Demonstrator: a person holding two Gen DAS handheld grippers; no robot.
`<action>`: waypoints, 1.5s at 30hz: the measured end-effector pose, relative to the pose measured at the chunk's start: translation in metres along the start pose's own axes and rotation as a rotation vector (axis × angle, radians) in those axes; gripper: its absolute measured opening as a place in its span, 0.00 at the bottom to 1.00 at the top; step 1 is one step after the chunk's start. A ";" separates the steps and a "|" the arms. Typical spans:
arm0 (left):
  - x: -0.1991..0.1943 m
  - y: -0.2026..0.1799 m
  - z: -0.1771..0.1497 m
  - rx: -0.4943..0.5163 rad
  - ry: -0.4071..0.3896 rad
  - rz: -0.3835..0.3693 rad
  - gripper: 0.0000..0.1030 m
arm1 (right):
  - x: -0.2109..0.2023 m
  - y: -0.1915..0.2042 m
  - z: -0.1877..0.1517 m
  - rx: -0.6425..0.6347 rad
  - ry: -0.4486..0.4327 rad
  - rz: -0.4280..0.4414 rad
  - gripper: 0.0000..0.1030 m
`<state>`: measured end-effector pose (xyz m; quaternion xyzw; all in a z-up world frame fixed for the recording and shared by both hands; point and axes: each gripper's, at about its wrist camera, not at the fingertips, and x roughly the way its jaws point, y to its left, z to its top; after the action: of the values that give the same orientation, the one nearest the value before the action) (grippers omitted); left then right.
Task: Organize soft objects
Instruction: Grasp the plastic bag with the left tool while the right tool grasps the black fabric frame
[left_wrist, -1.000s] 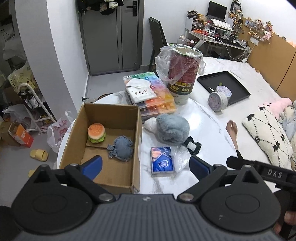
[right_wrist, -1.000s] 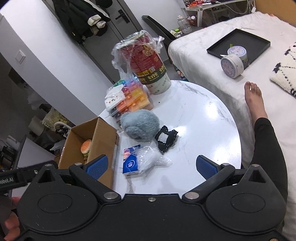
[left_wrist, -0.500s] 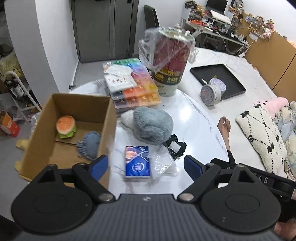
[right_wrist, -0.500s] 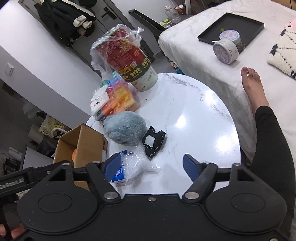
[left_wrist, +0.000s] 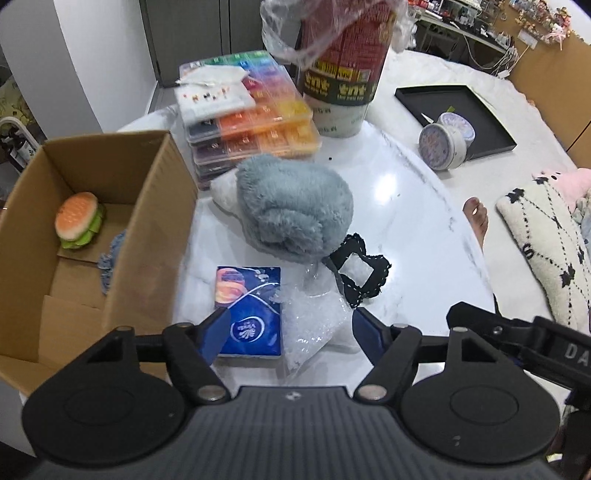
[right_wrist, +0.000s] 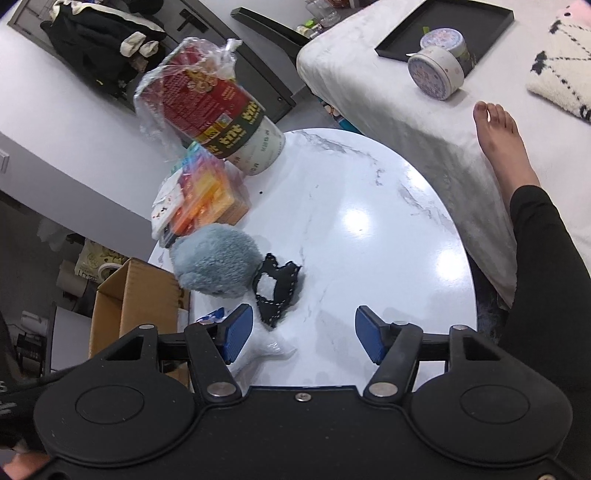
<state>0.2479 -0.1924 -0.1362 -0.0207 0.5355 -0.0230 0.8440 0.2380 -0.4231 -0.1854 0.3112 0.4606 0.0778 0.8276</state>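
Both grippers hang with fingers spread wide, nothing between them. The left gripper (left_wrist: 288, 332) straddles the blue tissue pack (left_wrist: 249, 310) and a clear plastic bag (left_wrist: 314, 325); ahead lies the grey plush (left_wrist: 291, 214). Only its view looks into the cardboard box (left_wrist: 151, 206), where a burger toy (left_wrist: 77, 220) sits. The right gripper (right_wrist: 304, 334) has bare tabletop (right_wrist: 369, 236) ahead, the black lace piece (right_wrist: 275, 291) by its left finger.

The tub (left_wrist: 338, 64) reads "tnt" on its black band. The tissue pack (left_wrist: 248, 312) seems to read "Vinda". The other gripper's arm (left_wrist: 561, 352) shows "DA".
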 end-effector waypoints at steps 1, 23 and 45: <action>0.004 -0.001 0.000 0.002 0.004 0.005 0.70 | 0.000 0.000 0.000 0.000 0.000 0.000 0.60; 0.036 -0.023 0.004 0.018 0.033 0.046 0.26 | 0.037 -0.002 0.015 0.002 0.060 0.017 0.60; -0.035 0.015 0.018 -0.075 -0.070 0.021 0.22 | 0.078 0.036 0.019 -0.138 0.103 -0.039 0.60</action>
<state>0.2496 -0.1752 -0.0979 -0.0475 0.5063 0.0066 0.8610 0.3036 -0.3703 -0.2124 0.2398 0.5022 0.1090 0.8237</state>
